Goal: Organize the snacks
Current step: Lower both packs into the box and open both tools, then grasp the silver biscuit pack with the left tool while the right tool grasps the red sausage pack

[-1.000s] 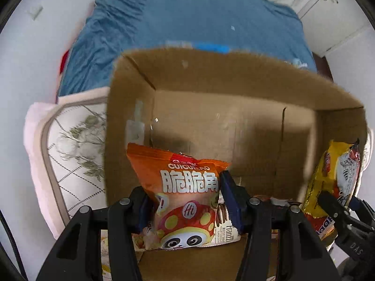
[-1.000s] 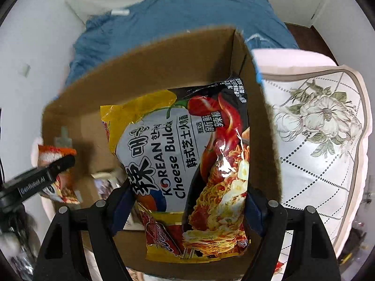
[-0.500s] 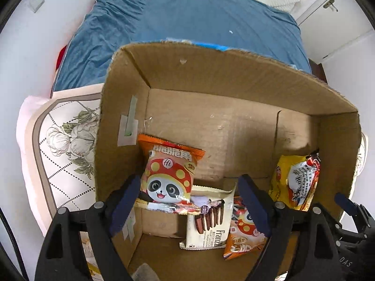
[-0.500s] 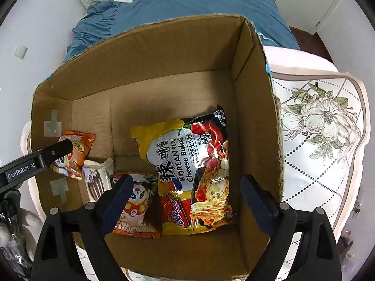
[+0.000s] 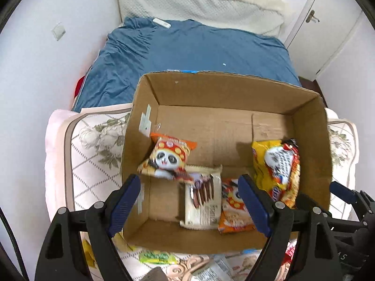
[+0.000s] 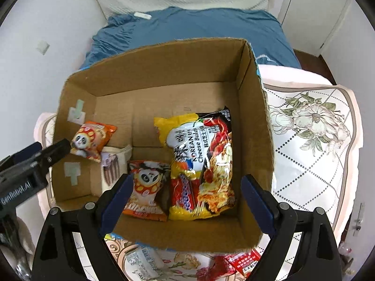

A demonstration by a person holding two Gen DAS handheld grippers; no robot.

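Both the left tongs [image 5: 188, 201] and right tongs [image 6: 186, 202] are held spread and empty above the cardboard box [image 6: 150, 75]. Loose snack packets [image 6: 243, 261] are seen below the box's near wall, on the bed, nearest the right tongs.

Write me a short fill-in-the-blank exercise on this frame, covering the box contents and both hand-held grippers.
1. The noodle packet lies inside the cardboard ____.
2. The left hand-held gripper and the right hand-held gripper are both open and hold ____.
3. The cardboard box contains ____ orange panda snack bags.
4. The white biscuit pack lies between the two ____ snack bags.

Missing words: box; nothing; two; panda
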